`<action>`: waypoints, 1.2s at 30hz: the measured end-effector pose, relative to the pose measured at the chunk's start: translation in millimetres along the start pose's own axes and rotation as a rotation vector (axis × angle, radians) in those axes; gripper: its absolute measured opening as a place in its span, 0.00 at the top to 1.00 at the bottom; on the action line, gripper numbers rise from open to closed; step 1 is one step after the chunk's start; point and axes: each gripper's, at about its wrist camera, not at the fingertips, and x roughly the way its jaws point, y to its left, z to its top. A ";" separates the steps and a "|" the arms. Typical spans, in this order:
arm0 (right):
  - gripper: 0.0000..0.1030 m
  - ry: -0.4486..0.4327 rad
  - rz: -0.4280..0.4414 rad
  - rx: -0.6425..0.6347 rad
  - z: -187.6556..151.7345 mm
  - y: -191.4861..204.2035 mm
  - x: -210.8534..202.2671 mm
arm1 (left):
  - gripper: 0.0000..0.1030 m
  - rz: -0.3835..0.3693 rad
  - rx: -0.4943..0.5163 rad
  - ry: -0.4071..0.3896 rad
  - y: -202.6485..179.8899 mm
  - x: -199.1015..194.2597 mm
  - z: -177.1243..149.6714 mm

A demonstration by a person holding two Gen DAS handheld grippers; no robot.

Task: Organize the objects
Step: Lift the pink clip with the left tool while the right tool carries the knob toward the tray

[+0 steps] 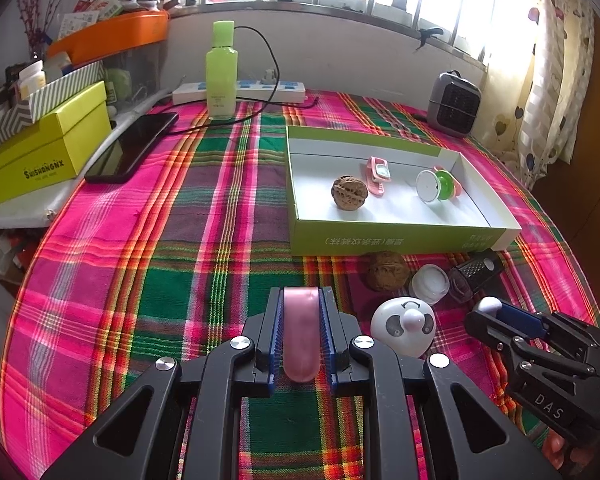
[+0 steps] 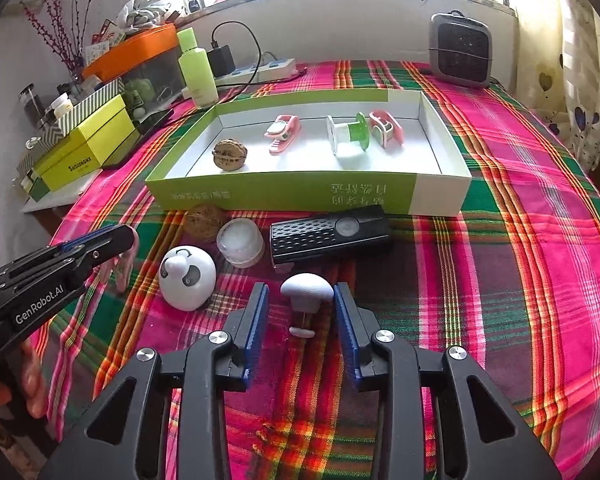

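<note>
The left claw [image 1: 300, 338] is clenched on a pink oblong piece [image 1: 301, 336], its blue pads pressing both long sides. The right claw [image 2: 301, 312] stands released, and a small white mushroom-shaped knob [image 2: 306, 294] sits on the surface between its pads, apparently touched by neither.

Ahead of both claws lies the green-and-white box tray [image 2: 284, 192], which already holds a walnut [image 2: 229, 153], a pink clip [image 2: 283, 131], a green-and-white spool [image 2: 348, 133] and a second pink piece [image 2: 388, 128]. Between the claws and the tray wait another walnut [image 2: 204, 222], a small white jar [image 2: 240, 242], a black grater-like item [image 2: 330, 232] and a white panda-faced dome [image 2: 187, 278], the dome just to the left of the right claw.

The step in hand looks like gathering loose items for the tray, one per claw. Next, the right claw would need to close squarely on the knob's cap or stem; the rounded cap could slip. The left claw would need to carry its pink piece forward over the tray's near wall to a bare patch of floor.
</note>
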 end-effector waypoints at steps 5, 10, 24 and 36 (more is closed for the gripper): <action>0.74 -0.003 -0.020 0.001 0.1 -1.2 -1.1 | 0.84 -0.004 0.005 -0.001 -1.2 -0.3 0.7; 0.74 -0.018 -0.019 -0.006 -0.5 -1.4 -5.4 | 0.84 -0.008 -0.001 0.008 2.2 1.4 -0.9; 0.74 -0.035 0.010 -0.006 -0.4 1.2 -13.9 | 0.84 -0.033 -0.015 0.044 9.2 8.5 -8.4; 0.74 -0.036 0.020 -0.004 -0.6 1.4 -14.2 | 0.84 0.002 0.004 0.058 5.2 11.2 -12.4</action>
